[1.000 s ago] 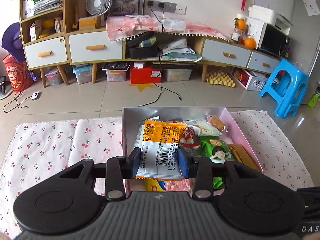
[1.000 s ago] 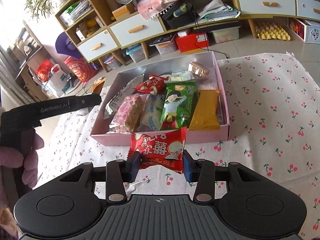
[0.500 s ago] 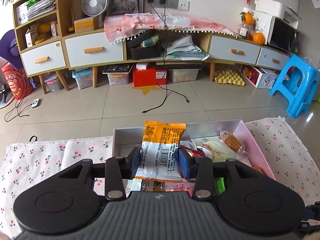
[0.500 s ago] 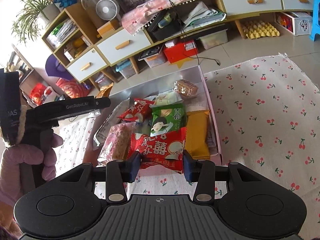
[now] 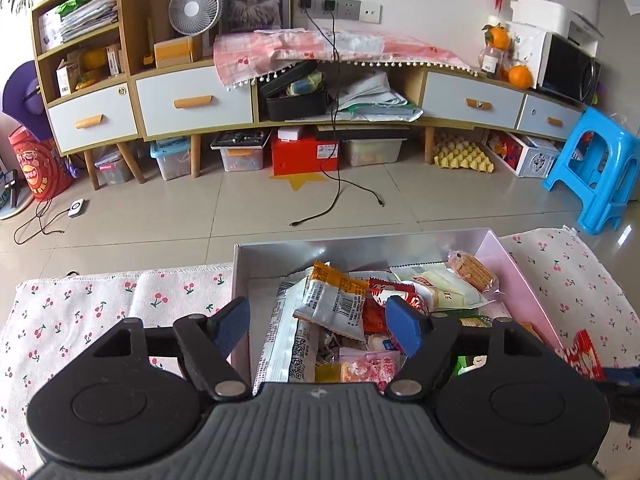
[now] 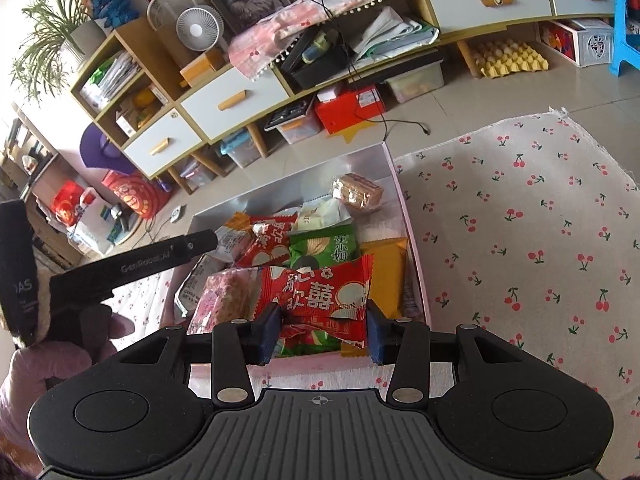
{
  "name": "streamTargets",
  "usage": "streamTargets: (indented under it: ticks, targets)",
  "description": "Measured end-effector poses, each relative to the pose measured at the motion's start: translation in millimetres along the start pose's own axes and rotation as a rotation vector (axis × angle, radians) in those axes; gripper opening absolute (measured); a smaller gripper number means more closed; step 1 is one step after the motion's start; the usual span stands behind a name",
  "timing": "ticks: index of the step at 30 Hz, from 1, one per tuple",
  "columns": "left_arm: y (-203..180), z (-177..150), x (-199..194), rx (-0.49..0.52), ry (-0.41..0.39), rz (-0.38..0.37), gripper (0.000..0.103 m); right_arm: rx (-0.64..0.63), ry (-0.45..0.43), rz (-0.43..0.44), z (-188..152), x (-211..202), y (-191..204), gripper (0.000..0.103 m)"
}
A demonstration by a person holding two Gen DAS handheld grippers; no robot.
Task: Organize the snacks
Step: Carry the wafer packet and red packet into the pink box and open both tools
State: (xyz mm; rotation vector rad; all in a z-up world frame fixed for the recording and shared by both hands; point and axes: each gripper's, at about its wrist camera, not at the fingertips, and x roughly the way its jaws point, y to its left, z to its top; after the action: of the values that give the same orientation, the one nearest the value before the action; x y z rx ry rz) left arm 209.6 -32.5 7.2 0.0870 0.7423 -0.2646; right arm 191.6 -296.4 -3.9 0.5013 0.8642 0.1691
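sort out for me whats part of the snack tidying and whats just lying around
Job: pink box; red snack packet in right gripper; orange-topped packet dropped below open left gripper.

Lying about: blue stool; fan; egg tray.

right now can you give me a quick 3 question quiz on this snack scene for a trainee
1. True or false: the left gripper is shut on the orange-and-white packet.
2. Multiple choice: what does the right gripper hold? A) a green packet B) a red packet C) a wafer biscuit
3. Fill in: the snacks are being gathered in a pink ____ on the cherry-print cloth.

Key
1. False. Its jaws stand open, and the packet lies in the box.
2. B, the red packet, over the box's near end.
3. box, on the cloth.
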Motion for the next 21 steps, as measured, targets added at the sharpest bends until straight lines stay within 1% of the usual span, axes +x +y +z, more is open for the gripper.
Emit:
streamTargets:
  ticks: [4,10,16,19,20,21]
  targets:
    - [1,-5,-1,0.021,0.0,0.006,0.077,0.041,-0.021,0.008,16,11,0,0.042]
    - [0,-10,2,0.042,0.005,0.003,0.079,0.028,-0.043,-0.007,36,32,13,0.043]
    - [0,-11,6,0.047,0.017,0.007,0.079,0.049,-0.06,-0.007,53,56,22,0.042]
    - [0,-12,7,0.056,0.019,0.009,0.08,0.057,-0.086,-0.017,56,61,24,0.045]
    - [0,-13,7,0.057,0.019,0.01,0.081,0.053,-0.089,-0.022,57,61,24,0.048]
    - [1,-14,7,0.056,0.019,0.01,0.082,0.048,-0.087,-0.024,57,61,25,0.054]
